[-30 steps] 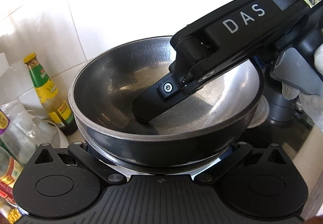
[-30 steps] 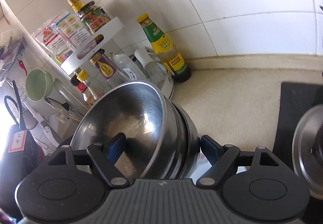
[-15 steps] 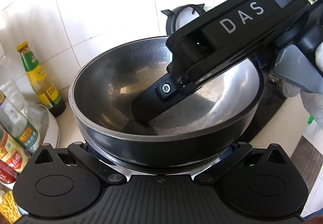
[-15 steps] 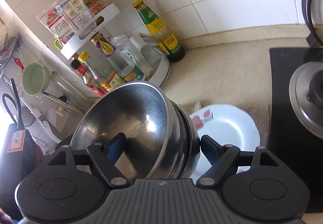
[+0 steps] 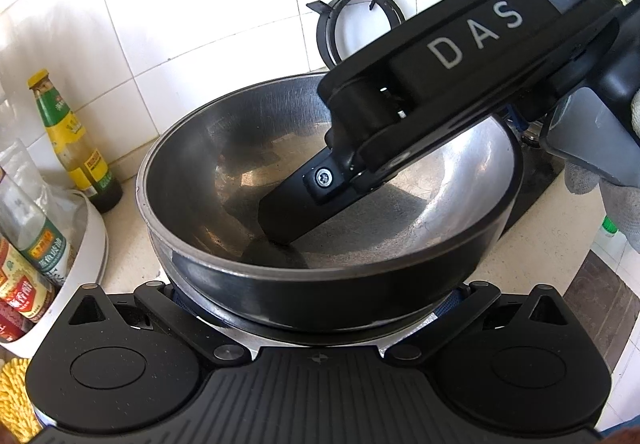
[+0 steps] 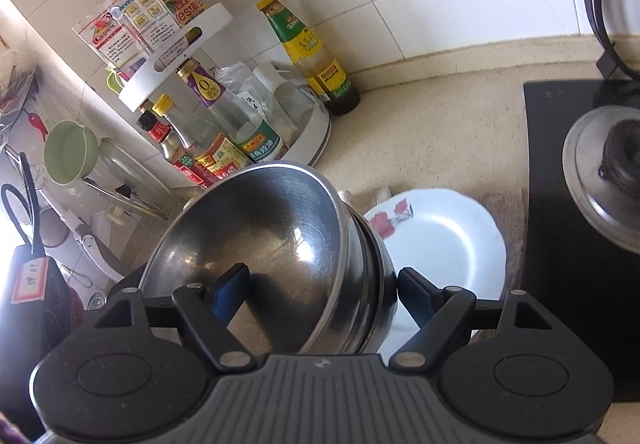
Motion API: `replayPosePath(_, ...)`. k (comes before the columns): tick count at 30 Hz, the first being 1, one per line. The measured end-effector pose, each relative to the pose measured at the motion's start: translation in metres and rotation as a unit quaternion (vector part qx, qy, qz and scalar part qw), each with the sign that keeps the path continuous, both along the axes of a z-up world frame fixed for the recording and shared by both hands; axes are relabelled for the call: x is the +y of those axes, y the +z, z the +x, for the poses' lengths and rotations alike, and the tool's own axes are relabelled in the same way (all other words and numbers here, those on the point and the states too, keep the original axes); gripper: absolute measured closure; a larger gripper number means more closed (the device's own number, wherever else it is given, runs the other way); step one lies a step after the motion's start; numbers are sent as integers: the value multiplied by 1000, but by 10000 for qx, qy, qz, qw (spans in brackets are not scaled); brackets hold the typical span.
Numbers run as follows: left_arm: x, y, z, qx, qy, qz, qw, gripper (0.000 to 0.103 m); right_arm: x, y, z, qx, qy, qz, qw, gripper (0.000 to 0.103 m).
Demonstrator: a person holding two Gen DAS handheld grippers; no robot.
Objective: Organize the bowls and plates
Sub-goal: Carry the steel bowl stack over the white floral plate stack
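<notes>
A stack of nested steel bowls hangs tilted in the air between both grippers. My right gripper is shut on the stack's wall, one finger inside the top bowl and the other on the outside. In the left wrist view that inner finger rests on the floor of the top bowl. My left gripper grips the lowest bowl from the near side, its fingertips hidden beneath the stack. A white plate with red flowers lies on a cloth on the counter, just right of and below the bowls.
A white two-tier rack crowded with sauce bottles stands at the left by the tiled wall. Beside it is a green-labelled bottle. A black hob with a burner lies at the right. A pan support leans on the wall.
Both grippers have carried the bowl stack across the counter and slightly down. The flowered plate has come into view beneath it. Over the last half second little has moved.
</notes>
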State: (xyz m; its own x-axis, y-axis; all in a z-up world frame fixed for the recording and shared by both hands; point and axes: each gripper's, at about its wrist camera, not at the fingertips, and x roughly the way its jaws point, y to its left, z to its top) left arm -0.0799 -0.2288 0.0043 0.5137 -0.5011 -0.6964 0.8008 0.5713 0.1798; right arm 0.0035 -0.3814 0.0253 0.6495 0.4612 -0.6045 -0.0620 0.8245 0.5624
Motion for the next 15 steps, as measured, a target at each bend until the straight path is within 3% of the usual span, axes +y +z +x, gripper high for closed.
replayPosePath(7,-8,2,22,-71,176,-17,9998,0,-9,5,16,-144,41,6,9999,16)
replayPosePath(15,-21,-6,46,210,361,-45,9991,0,-12,-9,33,46,-13,-182,9998,15)
